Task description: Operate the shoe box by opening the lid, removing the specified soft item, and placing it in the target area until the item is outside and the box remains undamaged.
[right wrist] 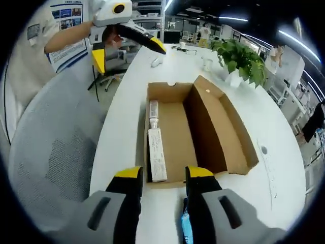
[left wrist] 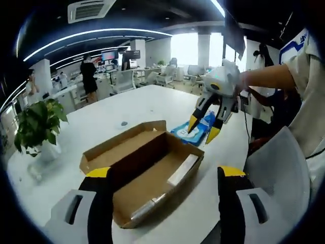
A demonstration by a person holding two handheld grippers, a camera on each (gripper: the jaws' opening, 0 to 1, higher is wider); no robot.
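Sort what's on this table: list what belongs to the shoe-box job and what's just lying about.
Job:
- shoe box, lid open
- blue soft pack, outside the box, under the right gripper
- left gripper, jaws apart
- right gripper, jaws apart

Lying about:
- potted plant
- white mesh chair
- long white item inside the box
- small dark spot on the table
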